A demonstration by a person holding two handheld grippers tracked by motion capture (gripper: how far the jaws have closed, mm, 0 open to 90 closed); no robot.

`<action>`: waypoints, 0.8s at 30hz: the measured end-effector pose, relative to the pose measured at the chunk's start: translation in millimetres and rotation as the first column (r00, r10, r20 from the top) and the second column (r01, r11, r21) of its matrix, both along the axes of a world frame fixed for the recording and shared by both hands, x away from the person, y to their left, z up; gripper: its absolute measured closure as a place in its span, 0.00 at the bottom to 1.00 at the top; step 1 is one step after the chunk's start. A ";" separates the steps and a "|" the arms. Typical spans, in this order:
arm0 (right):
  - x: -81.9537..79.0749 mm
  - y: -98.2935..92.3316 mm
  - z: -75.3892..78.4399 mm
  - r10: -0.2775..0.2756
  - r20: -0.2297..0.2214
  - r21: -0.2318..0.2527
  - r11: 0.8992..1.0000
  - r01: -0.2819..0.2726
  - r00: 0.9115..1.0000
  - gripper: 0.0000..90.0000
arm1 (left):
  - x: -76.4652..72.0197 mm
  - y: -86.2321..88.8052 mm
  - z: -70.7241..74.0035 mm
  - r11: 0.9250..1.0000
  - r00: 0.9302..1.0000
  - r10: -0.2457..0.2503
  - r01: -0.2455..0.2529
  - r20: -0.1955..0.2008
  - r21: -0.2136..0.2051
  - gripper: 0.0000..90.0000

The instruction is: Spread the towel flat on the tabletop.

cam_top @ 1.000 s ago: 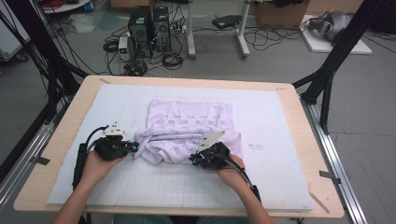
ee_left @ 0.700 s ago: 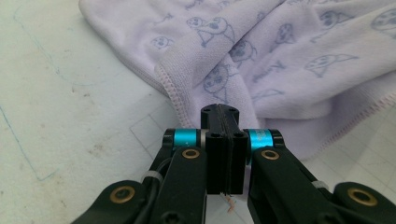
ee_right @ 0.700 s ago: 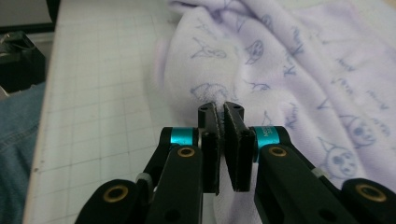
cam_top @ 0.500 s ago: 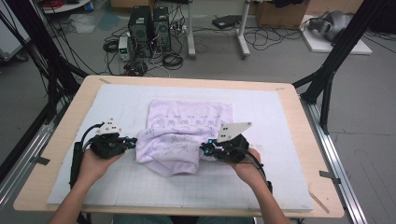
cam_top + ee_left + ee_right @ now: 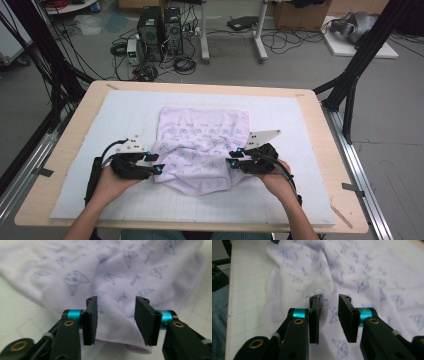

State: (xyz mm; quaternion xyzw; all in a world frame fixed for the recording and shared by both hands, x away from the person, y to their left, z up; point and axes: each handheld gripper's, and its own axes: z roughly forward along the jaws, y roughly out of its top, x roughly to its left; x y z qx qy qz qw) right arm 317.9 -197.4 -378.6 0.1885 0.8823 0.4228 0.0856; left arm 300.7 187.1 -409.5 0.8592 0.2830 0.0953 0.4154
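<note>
A pale lilac knitted cloth printed with small blue figures (image 5: 202,145) lies rumpled on the white gridded mat (image 5: 300,130) that covers the wooden bench (image 5: 320,107), about midway between its left and right edges and bunched toward the near edge, where the person sits. The left tool (image 5: 156,163) sits at the cloth's left side; its jaws have just been opening and now stand spread, with a hemmed fold of the cloth (image 5: 117,315) lying loose between them, the pads not pressing on it. The right tool (image 5: 232,156) is at the cloth's right side; its jaws have also just been opening and stand apart, a small peak of fabric (image 5: 322,293) against the left pad but not pinched.
</note>
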 end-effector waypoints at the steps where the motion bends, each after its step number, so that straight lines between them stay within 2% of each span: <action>1: 0.0 -1.9 -3.4 -0.001 -0.002 -0.004 1.000 0.001 1.000 0.75 | 0.3 -3.9 -4.7 1.000 1.000 -0.002 0.002 -0.007 0.019 0.53; 4: -0.7 -5.7 -12.3 0.006 -0.036 0.005 1.000 -0.006 0.999 0.72 | 2.7 -11.2 -18.9 0.998 0.999 -0.009 0.012 -0.043 0.057 0.54; 6: -2.1 -6.7 -18.0 0.023 -0.054 0.011 1.000 -0.023 0.998 0.71 | 4.4 -14.3 -26.6 0.996 0.998 -0.021 0.026 -0.059 0.081 0.61; 7: -3.1 -6.2 -21.2 0.032 -0.070 0.008 0.999 -0.032 0.997 0.71 | 5.2 -14.3 -26.3 0.997 0.998 -0.023 0.027 -0.061 0.067 0.64; 9: -4.9 -3.6 -29.1 0.041 -0.087 -0.011 0.999 -0.042 0.995 0.73 | 4.2 -16.4 -25.5 0.995 0.999 -0.018 0.021 -0.027 0.097 0.78; 11: -6.3 0.1 -37.5 0.054 -0.097 -0.035 0.998 -0.058 0.994 0.79 | 2.5 -17.3 -24.9 0.995 0.999 -0.025 0.027 -0.022 0.100 0.86; 12: -6.9 2.1 -40.9 0.061 -0.110 -0.045 0.997 -0.066 0.992 0.83 | 0.5 -17.9 -24.0 0.994 1.000 -0.023 0.023 -0.008 0.104 0.89; 14: -9.3 4.5 -44.1 0.082 -0.101 -0.045 0.995 -0.087 0.991 0.90 | -2.3 -16.4 -21.1 0.994 1.000 -0.028 0.027 0.002 0.102 0.90; 16: -11.9 4.7 -41.3 0.089 -0.094 -0.041 0.995 -0.093 0.992 0.92 | -5.8 -13.0 -16.3 0.997 1.000 -0.025 0.024 0.007 0.074 0.91; 18: -14.9 2.4 -33.9 0.098 -0.072 -0.015 0.995 -0.099 0.993 0.93 | -9.8 -9.2 -9.6 0.999 1.000 -0.025 0.024 0.016 0.048 0.91; 20: -19.2 -0.3 -23.3 0.108 -0.057 0.023 0.994 -0.107 0.993 0.93 | -15.3 -6.7 -0.7 0.999 0.999 -0.029 0.028 0.030 0.036 0.91; 24: -32.4 -2.5 -2.2 0.131 -0.006 0.044 0.990 -0.131 0.991 0.93 | -31.3 -2.0 21.6 0.998 0.996 -0.052 0.050 0.068 0.024 0.91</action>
